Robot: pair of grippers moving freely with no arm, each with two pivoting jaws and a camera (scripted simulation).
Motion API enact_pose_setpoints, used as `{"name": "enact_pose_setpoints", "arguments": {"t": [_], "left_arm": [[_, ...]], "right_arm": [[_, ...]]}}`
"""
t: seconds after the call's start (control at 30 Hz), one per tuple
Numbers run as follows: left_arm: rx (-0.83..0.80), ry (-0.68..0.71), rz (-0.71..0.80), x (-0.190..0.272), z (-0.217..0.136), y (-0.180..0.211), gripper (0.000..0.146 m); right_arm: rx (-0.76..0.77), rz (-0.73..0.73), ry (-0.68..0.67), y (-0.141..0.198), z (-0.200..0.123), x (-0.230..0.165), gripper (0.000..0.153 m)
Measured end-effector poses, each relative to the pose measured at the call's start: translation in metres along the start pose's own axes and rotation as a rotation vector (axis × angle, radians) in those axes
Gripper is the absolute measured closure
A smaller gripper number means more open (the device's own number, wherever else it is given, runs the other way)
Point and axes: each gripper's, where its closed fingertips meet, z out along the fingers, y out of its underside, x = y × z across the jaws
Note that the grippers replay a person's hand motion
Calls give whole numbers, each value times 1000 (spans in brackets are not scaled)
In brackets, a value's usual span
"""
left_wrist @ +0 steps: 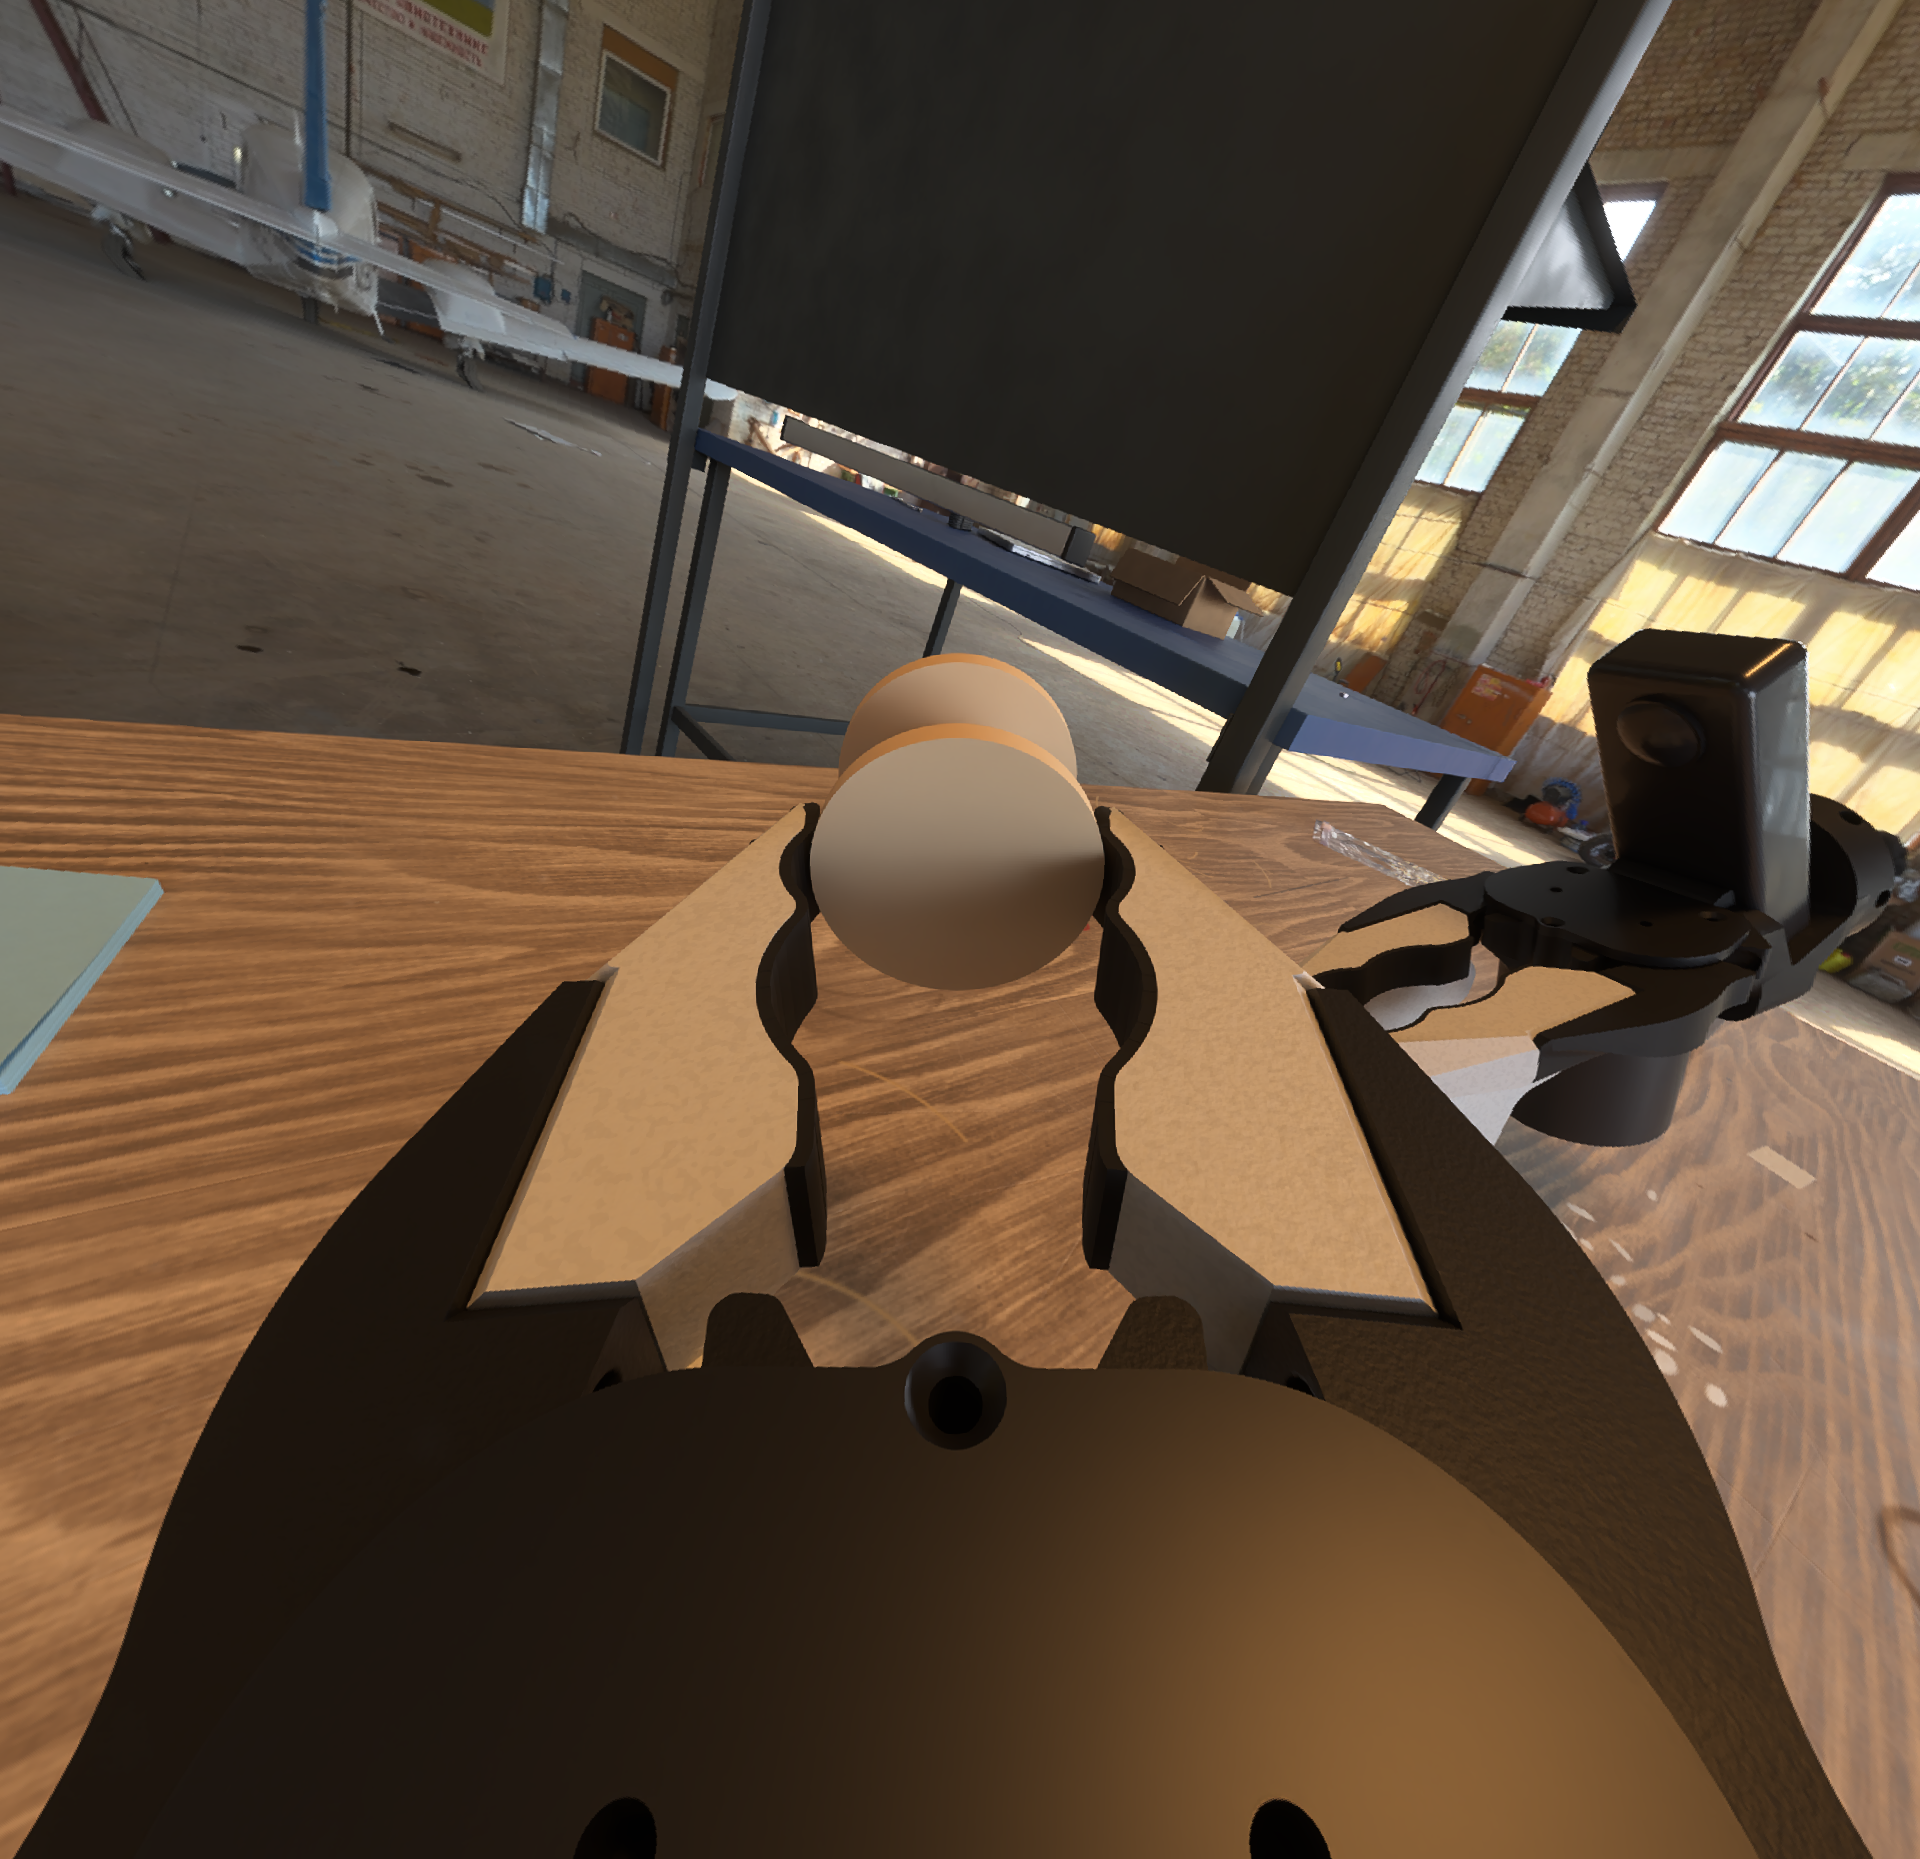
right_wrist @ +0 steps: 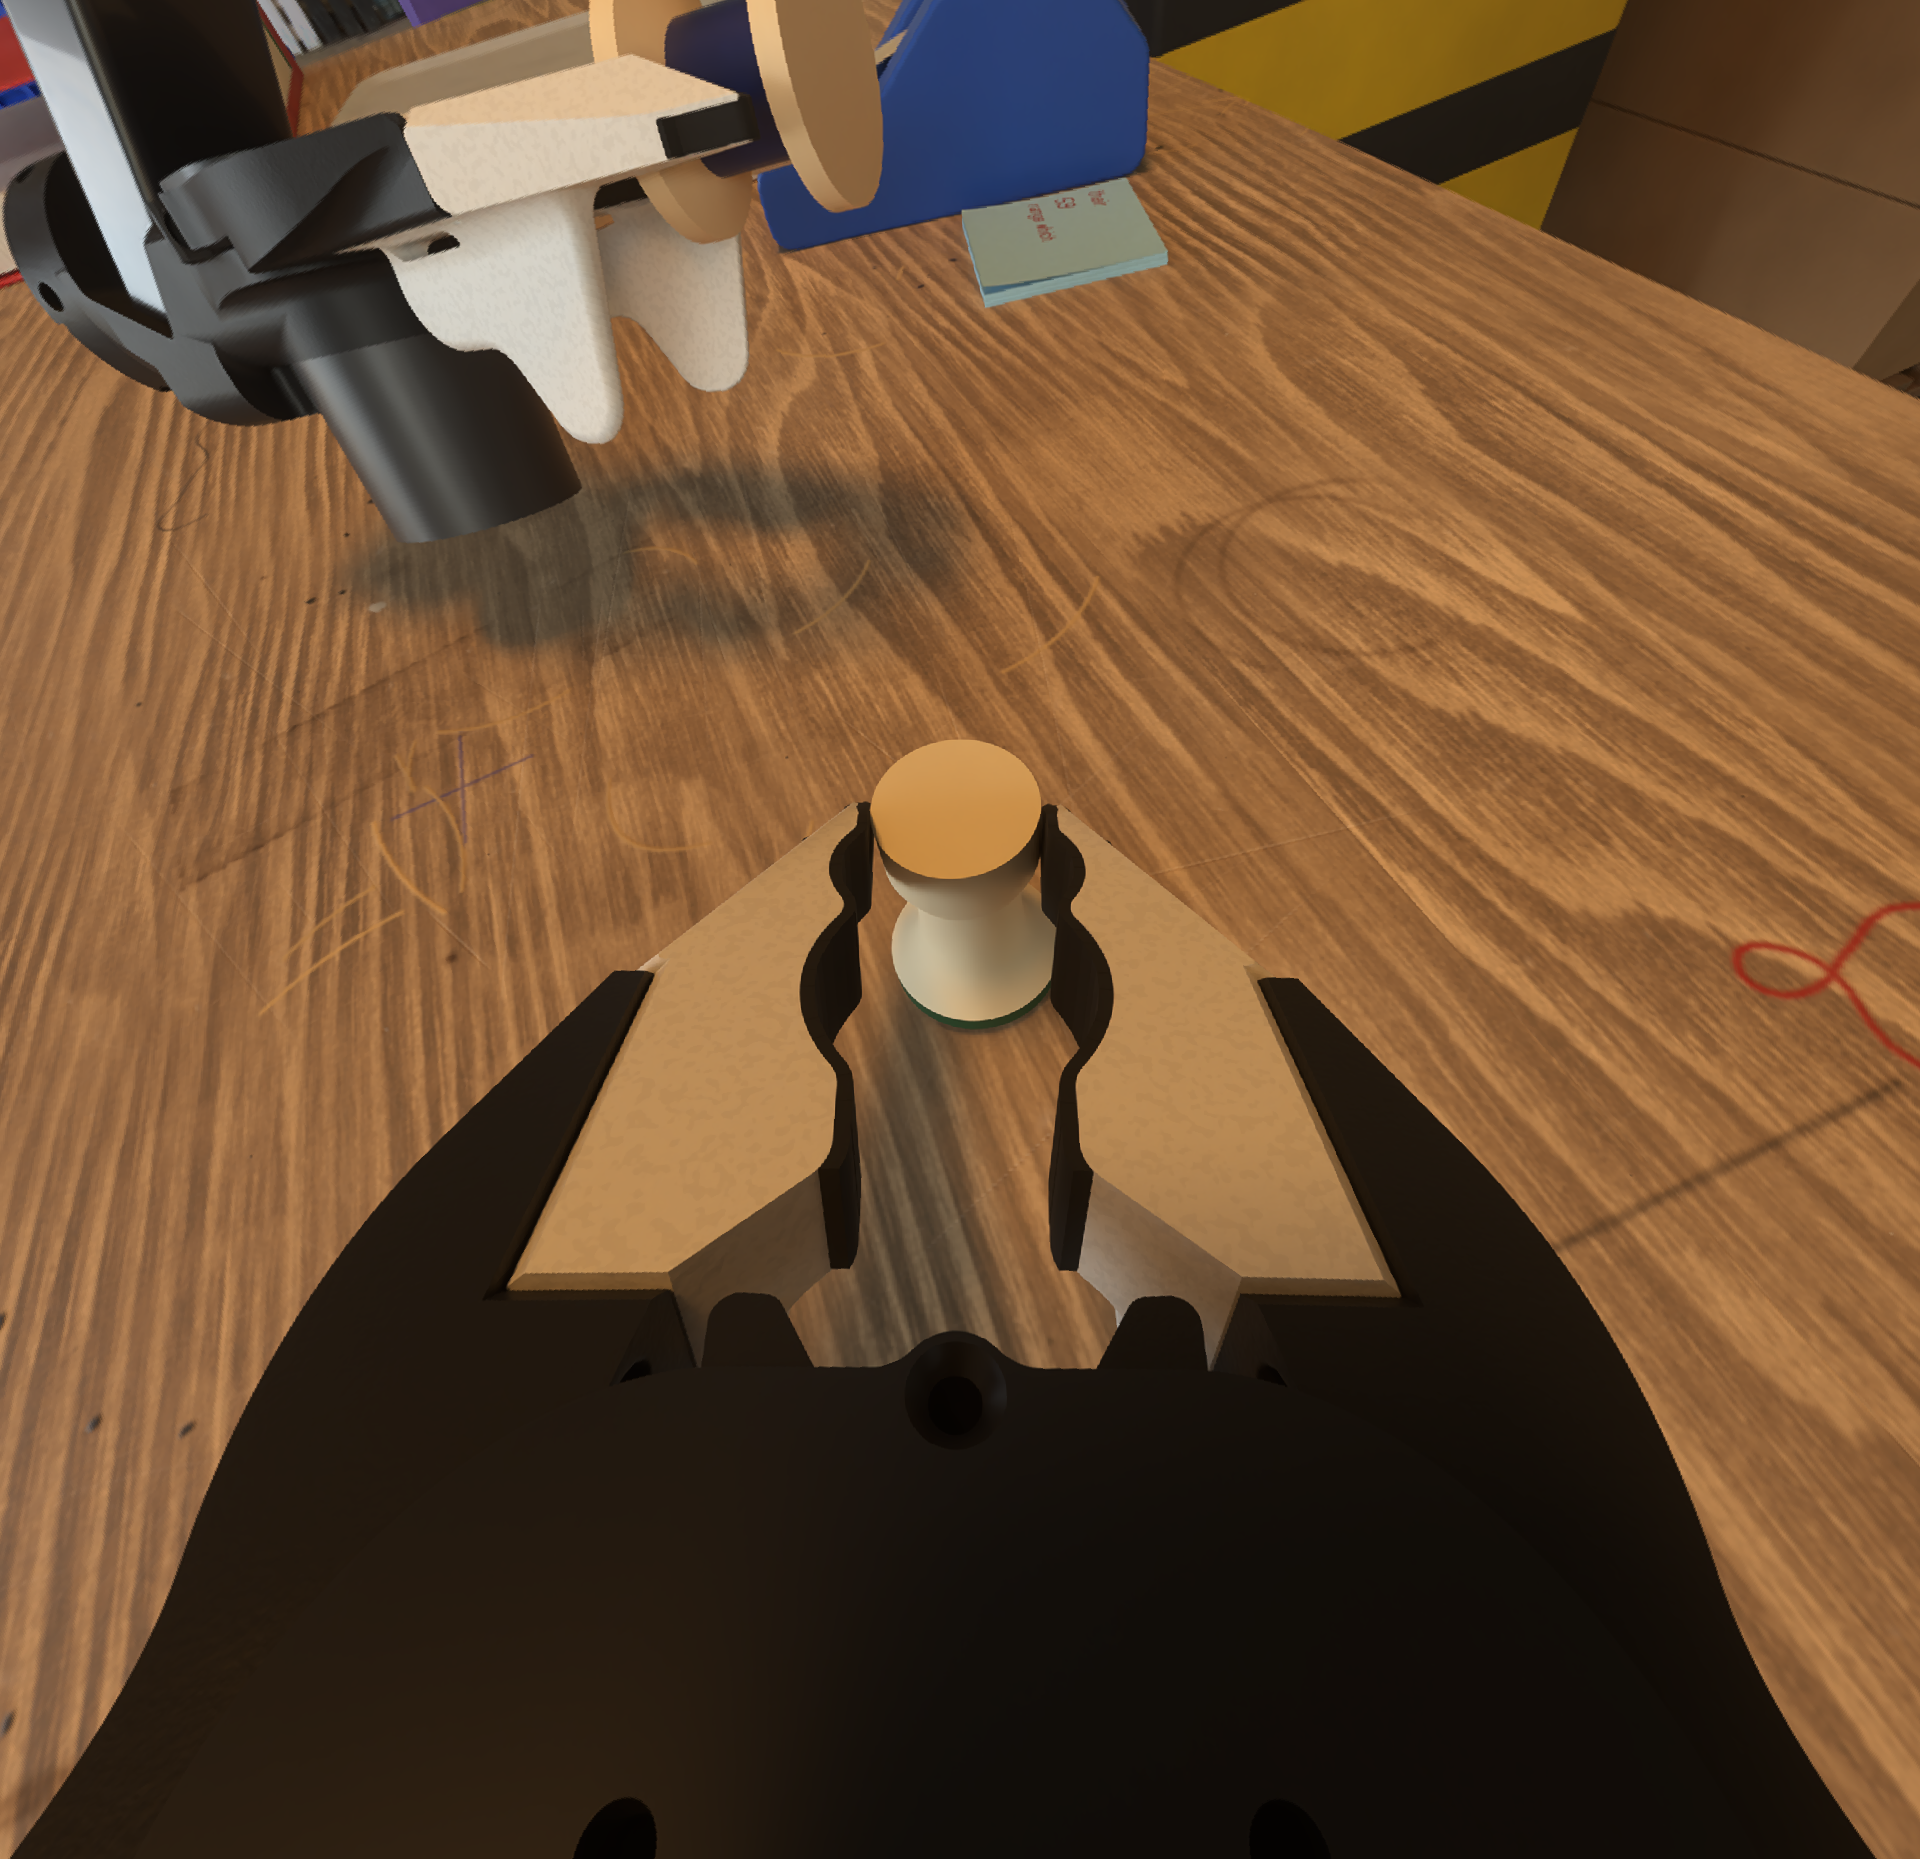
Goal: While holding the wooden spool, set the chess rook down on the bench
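Observation:
My left gripper [left_wrist: 954,853] is shut on the wooden spool [left_wrist: 956,874], gripping it at the fingertips above the wooden bench [left_wrist: 312,1134]. In the right wrist view the spool [right_wrist: 810,64] shows two round wooden discs on a dark blue core, held in the left gripper [right_wrist: 717,136] at the upper left. My right gripper [right_wrist: 956,843] is shut on the head of the cream chess rook [right_wrist: 961,936]. The rook stands upright with its green base at the bench [right_wrist: 1351,666] surface; I cannot tell if it touches. The right gripper [left_wrist: 1351,962] also shows in the left wrist view; the rook is hidden there.
A blue block-shaped object [right_wrist: 997,95] and a pale green note pad [right_wrist: 1060,240] lie behind the spool; the pad's corner [left_wrist: 62,968] shows at the left edge. A red thread loop [right_wrist: 1829,978] lies at right. A dark framed panel [left_wrist: 1143,199] stands beyond the bench's far edge.

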Motion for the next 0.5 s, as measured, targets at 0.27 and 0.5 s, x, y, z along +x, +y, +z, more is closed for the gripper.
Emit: {"name": "enact_pose_setpoints", "arguments": {"t": [0.27,0.5], "left_arm": [[1,0,1,0,0,0,94],[-1,2,1,0,0,0,94]], "right_arm": [[-13,-6,9,1,1,0,121],[-13,1,7,1,2,1,121]]}}
